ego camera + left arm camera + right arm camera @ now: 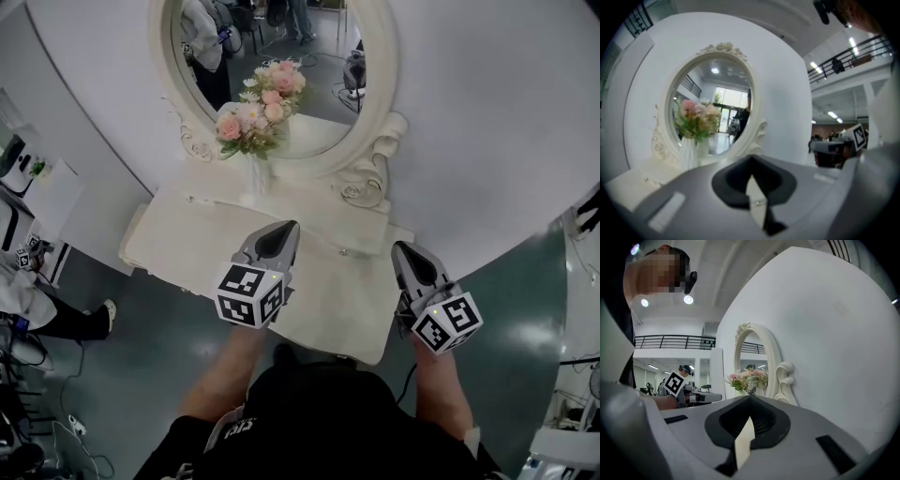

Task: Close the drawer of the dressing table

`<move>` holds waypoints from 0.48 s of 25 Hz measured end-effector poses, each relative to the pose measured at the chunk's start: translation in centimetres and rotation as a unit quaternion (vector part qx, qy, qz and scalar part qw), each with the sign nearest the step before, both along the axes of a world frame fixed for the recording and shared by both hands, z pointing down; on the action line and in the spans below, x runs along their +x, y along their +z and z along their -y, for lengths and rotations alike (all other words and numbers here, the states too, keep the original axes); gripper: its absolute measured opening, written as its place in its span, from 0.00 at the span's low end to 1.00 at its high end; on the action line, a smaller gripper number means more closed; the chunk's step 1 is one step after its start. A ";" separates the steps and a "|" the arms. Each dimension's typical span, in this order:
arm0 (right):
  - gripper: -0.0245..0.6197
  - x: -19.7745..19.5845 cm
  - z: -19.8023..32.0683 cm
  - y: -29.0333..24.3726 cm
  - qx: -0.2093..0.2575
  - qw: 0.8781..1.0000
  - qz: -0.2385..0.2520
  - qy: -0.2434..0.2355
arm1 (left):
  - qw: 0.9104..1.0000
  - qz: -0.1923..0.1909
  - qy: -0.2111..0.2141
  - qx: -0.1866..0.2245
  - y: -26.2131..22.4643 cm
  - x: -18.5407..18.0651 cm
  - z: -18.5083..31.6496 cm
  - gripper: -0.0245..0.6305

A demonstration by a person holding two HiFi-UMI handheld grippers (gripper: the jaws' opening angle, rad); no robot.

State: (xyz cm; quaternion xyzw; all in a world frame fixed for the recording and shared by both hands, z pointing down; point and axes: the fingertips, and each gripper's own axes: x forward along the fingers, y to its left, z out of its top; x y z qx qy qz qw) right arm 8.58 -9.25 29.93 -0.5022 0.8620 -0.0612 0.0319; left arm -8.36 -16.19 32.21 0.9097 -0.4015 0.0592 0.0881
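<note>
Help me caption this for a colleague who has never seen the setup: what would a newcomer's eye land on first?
First the ornate white oval mirror at top centre of the head view, with pink and white flowers standing before it on the white dressing table. Then the left gripper and right gripper held over the table's near side, both shut and empty.

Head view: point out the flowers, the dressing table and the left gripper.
flowers (273, 111), head view, pink blooms.
dressing table (187, 239), head view, bare top.
left gripper (291, 228), head view, tip of its shut jaws.
</note>
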 end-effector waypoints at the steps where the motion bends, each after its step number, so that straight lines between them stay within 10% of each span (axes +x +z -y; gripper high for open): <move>1: 0.02 0.2 0.0 0.1 -0.002 1.000 -0.001 0.002 | 1.000 0.001 0.002 -0.001 0.1 0.3 -0.1 0.05; 12: 0.02 1.3 -0.2 -0.2 -0.007 1.000 -0.002 0.003 | 1.000 0.007 0.007 -0.001 0.0 0.6 -0.3 0.05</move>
